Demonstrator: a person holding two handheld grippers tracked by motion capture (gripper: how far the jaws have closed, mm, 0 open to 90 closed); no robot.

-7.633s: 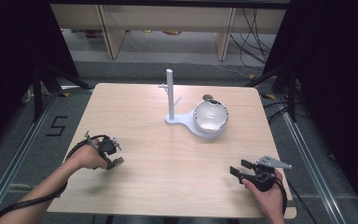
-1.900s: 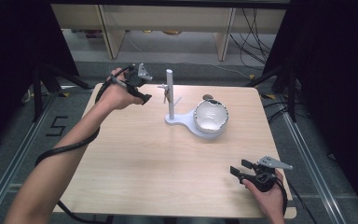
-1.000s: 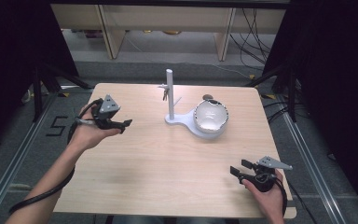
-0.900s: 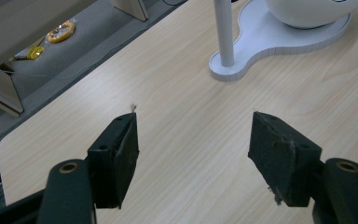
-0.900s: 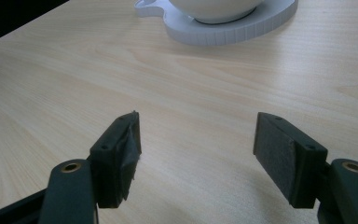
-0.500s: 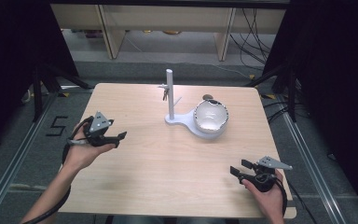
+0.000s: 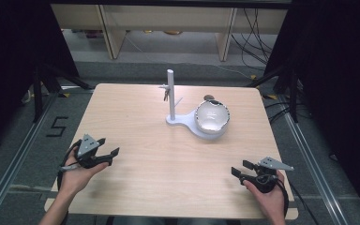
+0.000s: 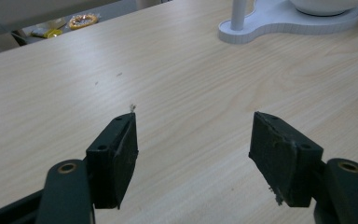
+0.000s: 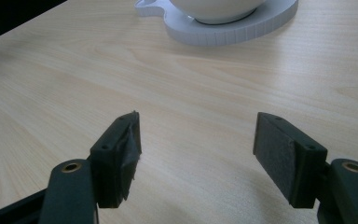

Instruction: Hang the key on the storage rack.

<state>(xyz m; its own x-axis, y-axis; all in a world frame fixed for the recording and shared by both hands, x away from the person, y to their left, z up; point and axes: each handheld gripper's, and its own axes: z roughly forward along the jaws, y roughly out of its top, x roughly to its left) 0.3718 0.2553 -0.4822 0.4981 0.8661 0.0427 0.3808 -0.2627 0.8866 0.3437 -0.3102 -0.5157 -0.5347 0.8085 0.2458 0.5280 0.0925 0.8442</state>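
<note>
While each hand rests low over the table (image 7: 168,154), the left gripper (image 7: 108,154) and right gripper (image 7: 239,168) gape wide, holding nothing.

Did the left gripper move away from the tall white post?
Yes. The left gripper was up beside the tall white post; now it sits near the wooden table's front left edge, fingers open and empty.

Pale wood-grain table (image 7: 136,112), white stand (image 7: 171,96) and bowl (image 7: 212,117), black tongs (image 7: 104,154).

table (image 7: 136,112): pale wood grain, smooth matt | stand (image 7: 187,123): white matt plastic | bowl (image 7: 212,116): glossy white | gripper pads (image 8: 279,154): black, kinda rough and frayed
</note>
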